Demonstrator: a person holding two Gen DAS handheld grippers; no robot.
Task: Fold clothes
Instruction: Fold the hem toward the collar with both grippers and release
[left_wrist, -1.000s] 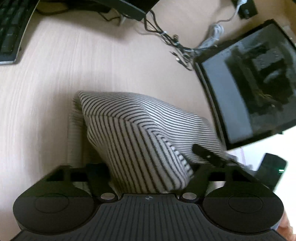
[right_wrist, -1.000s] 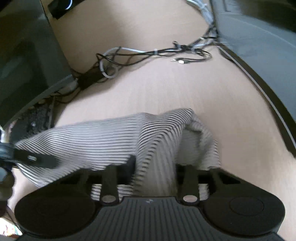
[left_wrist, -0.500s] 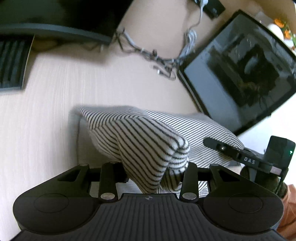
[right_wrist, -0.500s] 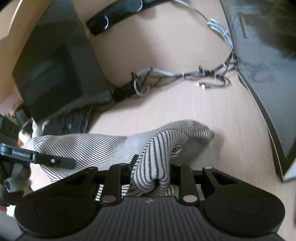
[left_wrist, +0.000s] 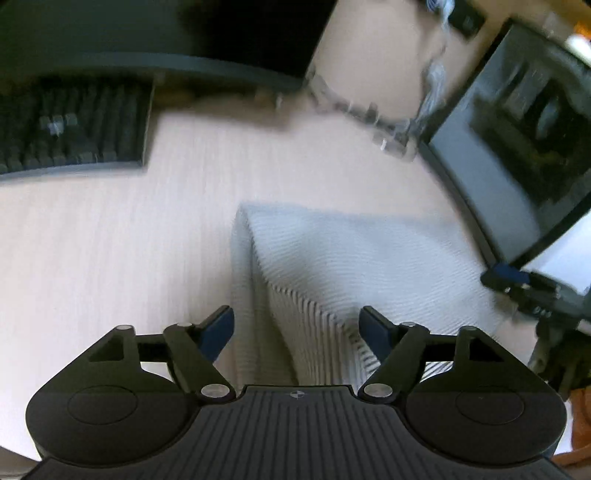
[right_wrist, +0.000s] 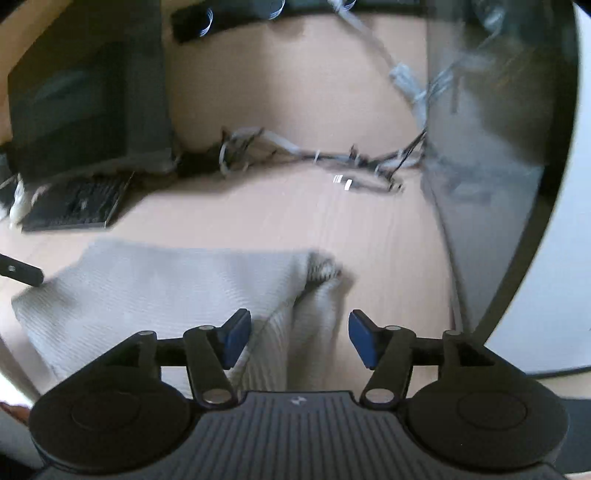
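A black-and-white striped garment (left_wrist: 354, 266) lies folded flat on the light wooden desk (left_wrist: 110, 251). My left gripper (left_wrist: 297, 326) hangs over its near left corner, jaws opening, blue pads clear of the cloth. In the right wrist view the same garment (right_wrist: 177, 288) spreads to the left, with a small bunched corner at its far right. Above its near right edge my right gripper (right_wrist: 299, 338) is opening too, and its pads touch nothing. The other gripper's fingertip (right_wrist: 22, 273) pokes in at the left edge. Both views are motion-blurred.
A black keyboard (left_wrist: 74, 129) lies at the far left. A dark monitor (left_wrist: 517, 147) leans at the right of the garment, with a tangle of cables (left_wrist: 369, 114) behind it. A large curved screen (right_wrist: 498, 166) stands along the right side. Another cable bundle (right_wrist: 314, 155) lies beyond the garment.
Both grippers let go of the striped cloth and opened. The raised folds dropped flat onto the garment. Both hands pulled back and rose a little.
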